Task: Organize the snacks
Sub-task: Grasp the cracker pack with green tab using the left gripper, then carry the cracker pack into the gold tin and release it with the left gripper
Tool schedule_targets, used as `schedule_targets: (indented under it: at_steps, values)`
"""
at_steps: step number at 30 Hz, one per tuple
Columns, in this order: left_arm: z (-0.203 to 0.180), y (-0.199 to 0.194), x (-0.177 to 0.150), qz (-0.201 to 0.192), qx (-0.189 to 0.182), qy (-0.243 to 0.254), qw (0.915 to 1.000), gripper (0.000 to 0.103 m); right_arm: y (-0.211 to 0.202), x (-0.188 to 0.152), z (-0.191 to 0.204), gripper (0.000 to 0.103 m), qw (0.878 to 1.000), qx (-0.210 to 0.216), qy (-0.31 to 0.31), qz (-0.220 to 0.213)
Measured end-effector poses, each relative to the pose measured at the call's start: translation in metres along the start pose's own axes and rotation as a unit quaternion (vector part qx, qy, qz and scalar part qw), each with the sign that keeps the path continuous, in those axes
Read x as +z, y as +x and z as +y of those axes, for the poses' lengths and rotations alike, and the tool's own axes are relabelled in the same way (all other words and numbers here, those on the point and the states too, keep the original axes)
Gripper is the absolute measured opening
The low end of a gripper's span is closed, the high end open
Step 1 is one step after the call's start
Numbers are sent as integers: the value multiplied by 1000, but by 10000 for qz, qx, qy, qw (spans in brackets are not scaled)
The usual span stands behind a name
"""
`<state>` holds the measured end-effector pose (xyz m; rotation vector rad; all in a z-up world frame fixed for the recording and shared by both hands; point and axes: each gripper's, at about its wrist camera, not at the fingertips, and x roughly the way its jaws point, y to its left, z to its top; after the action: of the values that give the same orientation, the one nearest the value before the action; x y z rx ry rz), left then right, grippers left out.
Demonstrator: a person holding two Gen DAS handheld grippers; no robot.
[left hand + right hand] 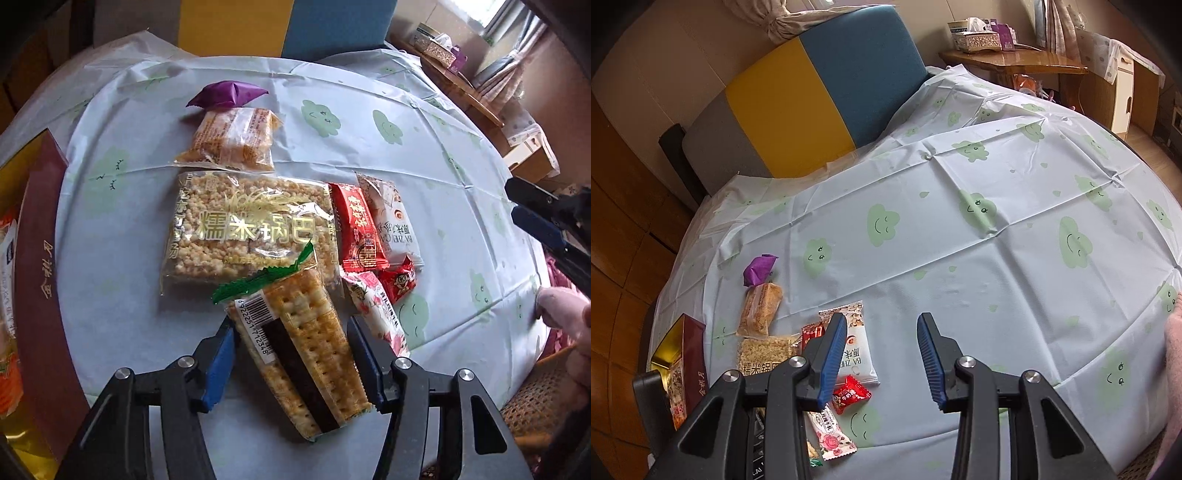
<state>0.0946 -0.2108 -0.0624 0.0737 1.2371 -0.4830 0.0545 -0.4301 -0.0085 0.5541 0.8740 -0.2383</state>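
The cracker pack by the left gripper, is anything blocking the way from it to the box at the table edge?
Nothing visible does. The cracker pack sits between the left gripper's jaws, and only bare tablecloth lies between it and the maroon box.

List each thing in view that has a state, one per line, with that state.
left gripper: open around the cracker pack, pads not clearly pressing.
right gripper: open, nothing between its fingers.
cracker pack: sealed, lying flat, its green end on the rice cake pack.
rice cake pack: sealed, flat.
purple candy: wrapped.
maroon box: open, packets inside.
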Motion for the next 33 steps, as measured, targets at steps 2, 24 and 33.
schedule_targets:
  at_steps: [2, 24, 33]
  values:
    - [2, -9, -6, -154, 172, 287, 9993, 53, 0, 0, 0, 40, 10000, 17, 4, 4]
    - [27, -9, -67, -913, 781, 1081, 9869, 52, 39, -25, 37, 40, 9908, -178, -1011, 885]
    - [26, -12, -80, -1338, 817, 1300, 9790, 52, 55, -54, 79, 40, 9715, 98, -2012, 1248]
